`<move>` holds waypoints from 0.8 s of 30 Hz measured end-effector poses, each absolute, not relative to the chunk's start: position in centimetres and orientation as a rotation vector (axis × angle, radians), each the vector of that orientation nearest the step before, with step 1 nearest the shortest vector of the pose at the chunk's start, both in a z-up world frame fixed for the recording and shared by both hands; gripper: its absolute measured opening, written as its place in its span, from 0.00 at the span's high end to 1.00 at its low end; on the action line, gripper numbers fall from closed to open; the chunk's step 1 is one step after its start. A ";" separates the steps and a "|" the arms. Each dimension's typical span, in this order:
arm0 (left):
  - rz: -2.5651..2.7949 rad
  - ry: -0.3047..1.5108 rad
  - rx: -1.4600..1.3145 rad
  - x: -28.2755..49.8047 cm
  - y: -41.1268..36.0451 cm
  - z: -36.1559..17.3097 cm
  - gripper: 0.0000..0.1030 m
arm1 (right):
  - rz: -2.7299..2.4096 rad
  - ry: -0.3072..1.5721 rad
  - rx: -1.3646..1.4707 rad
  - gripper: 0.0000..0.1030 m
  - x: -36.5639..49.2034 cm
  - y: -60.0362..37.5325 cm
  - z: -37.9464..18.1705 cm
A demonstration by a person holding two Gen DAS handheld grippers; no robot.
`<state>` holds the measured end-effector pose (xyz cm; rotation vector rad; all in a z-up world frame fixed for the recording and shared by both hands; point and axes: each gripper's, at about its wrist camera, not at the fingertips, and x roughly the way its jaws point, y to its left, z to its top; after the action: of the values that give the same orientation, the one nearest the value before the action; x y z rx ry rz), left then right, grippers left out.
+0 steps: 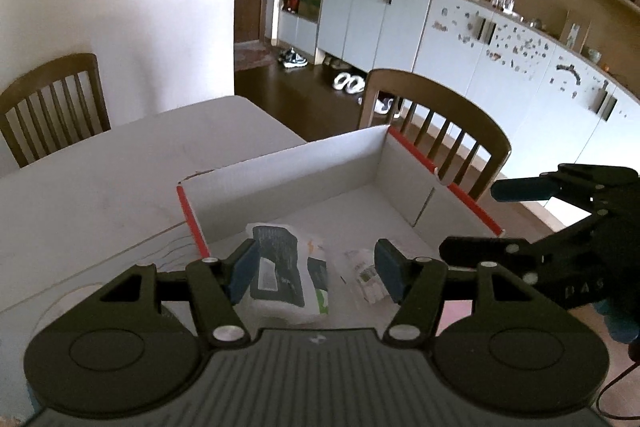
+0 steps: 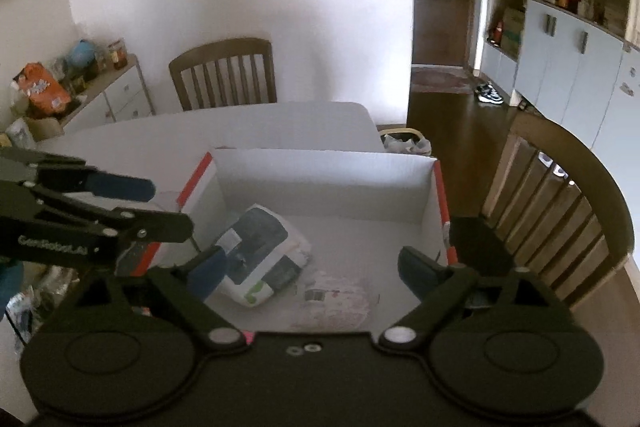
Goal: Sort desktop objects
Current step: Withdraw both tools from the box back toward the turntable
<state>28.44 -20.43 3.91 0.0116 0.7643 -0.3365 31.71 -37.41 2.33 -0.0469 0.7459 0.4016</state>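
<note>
The worktop (image 2: 280, 123) is seen beneath both tools. A white box (image 2: 328, 179) with red edges is set on it, directly ahead of and below the left hand-held gripper (image 1: 316, 269) and the right hand-held gripper (image 2: 312, 267). A blue-and-white packet (image 2: 260, 255) and a clear wrapper (image 2: 336, 297) are laid inside. Both sets of jaws are held apart, with nothing gripped.

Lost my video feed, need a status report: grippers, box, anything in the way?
Left gripper and right gripper open, empty, above the box. Blue-white packet and clear pouch lie inside. Nothing blocking.
</note>
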 end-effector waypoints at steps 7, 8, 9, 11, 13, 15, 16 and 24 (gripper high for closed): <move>-0.326 0.716 0.006 25.2 -18.9 5.0 0.39 | 0.357 0.704 -0.024 0.09 29.2 -36.9 3.6; -0.330 0.712 0.002 24.8 -18.7 5.2 0.39 | 0.351 0.699 -0.023 0.09 28.8 -36.7 3.7; -0.335 0.707 -0.002 24.4 -18.4 5.3 0.39 | 0.348 0.693 -0.023 0.09 28.4 -36.5 3.9; -0.340 0.698 -0.007 23.5 -17.9 5.6 0.39 | 0.340 0.682 -0.025 0.09 27.6 -36.0 4.1; -0.344 0.691 -0.009 22.7 -17.3 5.7 0.39 | 0.337 0.674 -0.019 0.09 26.7 -35.6 4.4; -0.350 0.684 -0.016 21.9 -16.6 5.9 0.39 | 0.336 0.668 -0.011 0.09 26.0 -35.0 4.5; -0.353 0.681 -0.019 21.5 -16.3 5.9 0.39 | 0.337 0.664 -0.009 0.09 25.5 -34.6 4.6; -0.343 0.658 -0.019 18.1 -12.9 6.1 0.37 | 0.351 0.635 -0.020 0.09 22.3 -31.2 4.9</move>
<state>18.08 -12.94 6.10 -0.0194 0.6577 -0.3431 22.27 -31.18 4.88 -0.0200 0.6346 0.3514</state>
